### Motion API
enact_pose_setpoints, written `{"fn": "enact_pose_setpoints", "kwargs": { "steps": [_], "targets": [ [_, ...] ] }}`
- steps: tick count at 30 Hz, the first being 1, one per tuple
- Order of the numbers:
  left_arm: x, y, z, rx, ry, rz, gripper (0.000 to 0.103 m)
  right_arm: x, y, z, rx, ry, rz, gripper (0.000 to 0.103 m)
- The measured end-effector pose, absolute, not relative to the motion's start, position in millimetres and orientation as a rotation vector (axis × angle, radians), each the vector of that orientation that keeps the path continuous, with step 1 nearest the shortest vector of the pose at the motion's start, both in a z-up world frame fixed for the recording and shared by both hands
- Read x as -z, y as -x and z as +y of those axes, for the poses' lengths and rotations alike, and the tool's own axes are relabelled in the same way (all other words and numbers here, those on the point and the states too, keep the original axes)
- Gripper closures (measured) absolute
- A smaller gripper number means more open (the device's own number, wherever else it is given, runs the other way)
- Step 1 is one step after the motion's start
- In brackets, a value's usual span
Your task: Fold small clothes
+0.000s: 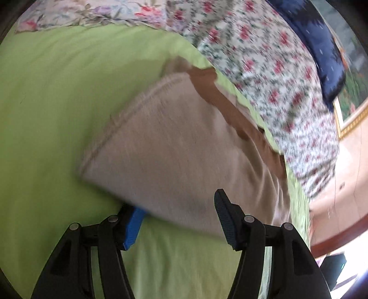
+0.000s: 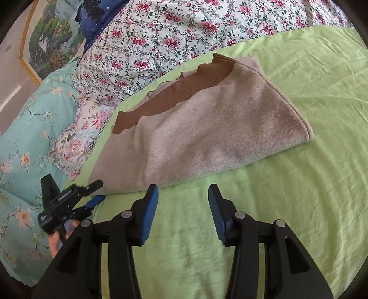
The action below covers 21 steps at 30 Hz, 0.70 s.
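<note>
A beige knit garment (image 2: pixel 202 135) with a brown ribbed band (image 2: pixel 184 92) lies folded on a green sheet (image 2: pixel 299 184). In the left wrist view the garment (image 1: pixel 184 147) fills the middle, blurred. My left gripper (image 1: pixel 177 214) is open at the garment's near edge; its left pad sits under the cloth edge, its right finger (image 1: pixel 226 218) above the cloth. It also shows in the right wrist view (image 2: pixel 92 193), at the garment's left corner. My right gripper (image 2: pixel 182 197) is open and empty, just in front of the garment's near edge.
A floral quilt (image 2: pixel 161 41) lies behind the garment. A teal floral pillow (image 2: pixel 25 149) is at the left, a dark blue pillow (image 2: pixel 99 20) and a framed painting (image 2: pixel 50 41) at the far left. The bed edge and floor (image 1: pixel 340 184) show at right in the left wrist view.
</note>
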State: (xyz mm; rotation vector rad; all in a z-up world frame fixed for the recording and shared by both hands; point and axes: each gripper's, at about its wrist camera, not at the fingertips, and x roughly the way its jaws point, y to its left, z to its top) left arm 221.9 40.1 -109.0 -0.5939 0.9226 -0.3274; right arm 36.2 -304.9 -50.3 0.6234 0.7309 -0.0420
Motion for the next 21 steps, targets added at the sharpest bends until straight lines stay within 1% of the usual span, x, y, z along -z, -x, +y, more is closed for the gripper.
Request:
{"fn": "enact_pose_setpoints", "kwargs": {
  "steps": [3, 5, 6, 8, 11, 14, 17, 21],
  "targets": [
    [107, -242, 43, 0.281, 0.619, 0.901, 0.043, 50, -41, -310, 0.036, -0.636, 0.729, 0.056],
    [106, -253, 45, 0.257, 0.616, 0.889, 0.05, 48, -46, -315, 0.033, -0.633, 0.728, 0.056],
    [103, -259, 44, 0.242, 0.603, 0.879, 0.055, 47, -50, -318, 0.031, -0.634, 0.725, 0.056],
    [100, -267, 41, 0.239, 0.587, 0.872, 0.091, 43, -58, -325, 0.023, -0.635, 0.721, 0.056],
    [83, -271, 30, 0.267, 0.545, 0.842, 0.095, 36, -72, -336, 0.01, -0.621, 0.713, 0.056],
    [51, -259, 1, 0.347, 0.436, 0.771, 0.096, 25, -94, -351, -0.032, -0.595, 0.715, 0.056],
    [20, -241, -45, 0.486, 0.322, 0.709, 0.096, 19, -112, -367, -0.144, -0.665, 0.722, 0.056],
    [13, -222, -104, 0.597, 0.191, 0.7, 0.096, 13, -147, -383, -0.239, -0.722, 0.752, 0.056]
  ]
}}
